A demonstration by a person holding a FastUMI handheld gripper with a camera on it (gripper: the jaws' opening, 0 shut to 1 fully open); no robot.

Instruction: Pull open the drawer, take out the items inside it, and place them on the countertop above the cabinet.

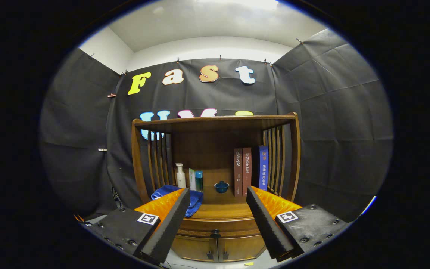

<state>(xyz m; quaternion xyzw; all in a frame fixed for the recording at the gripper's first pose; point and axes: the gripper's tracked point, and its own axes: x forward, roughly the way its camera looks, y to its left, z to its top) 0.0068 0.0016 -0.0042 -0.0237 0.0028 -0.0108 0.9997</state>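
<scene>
Brown wooden cabinet (215, 224), one, with slatted sides. Drawer (218, 226): one, closed, dark knob (215, 234) at its front, low between the fingers. Bench (220, 207) above it carries one blue cloth (196, 198), one white pump bottle (180, 175), two small cartons (196, 179), one blue lidded cup (221, 186), three upright books (251, 171). Claw (218, 200): fingers spread wide apart, holding nothing, short of the cabinet.

Blue book (263, 168) spine "民事", brown book (237, 172) "乌合之众", tongs (218, 192) apart.
</scene>
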